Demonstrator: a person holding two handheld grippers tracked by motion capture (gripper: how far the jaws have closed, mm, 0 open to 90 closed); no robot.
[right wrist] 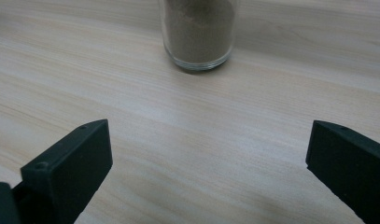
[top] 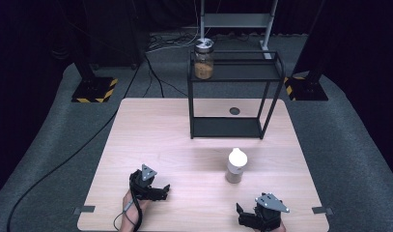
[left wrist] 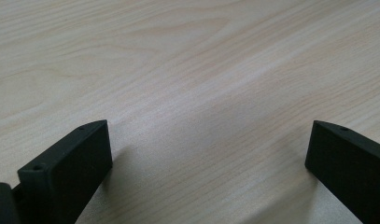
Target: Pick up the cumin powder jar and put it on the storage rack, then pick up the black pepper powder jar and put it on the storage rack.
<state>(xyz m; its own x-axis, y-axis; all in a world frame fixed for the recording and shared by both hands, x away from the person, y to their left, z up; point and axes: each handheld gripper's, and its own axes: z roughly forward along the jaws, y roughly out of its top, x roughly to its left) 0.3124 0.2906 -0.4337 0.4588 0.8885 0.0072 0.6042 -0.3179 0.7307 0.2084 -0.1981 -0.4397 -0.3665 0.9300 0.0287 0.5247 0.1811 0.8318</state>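
Note:
A small glass jar with a white cap [top: 235, 166] stands upright on the wooden table [top: 175, 140], holding brown powder; its glass base [right wrist: 198, 32] shows ahead in the right gripper view. My right gripper [top: 243, 214] sits near the table's front edge, below and slightly right of that jar, open and empty, jaws wide apart [right wrist: 208, 154]. My left gripper [top: 164, 190] rests at the front left, open, with bare wood between its jaws [left wrist: 208, 154]. A larger glass jar with a metal lid [top: 203, 59] stands on the top of a black wire shelf [top: 276, 65].
The black shelf frame stands on the far half of the table, with a lower tray [top: 226, 127]. A round cable hole [top: 234, 111] lies in the tabletop behind it. Cables run across the grey floor [top: 63, 159] at the left.

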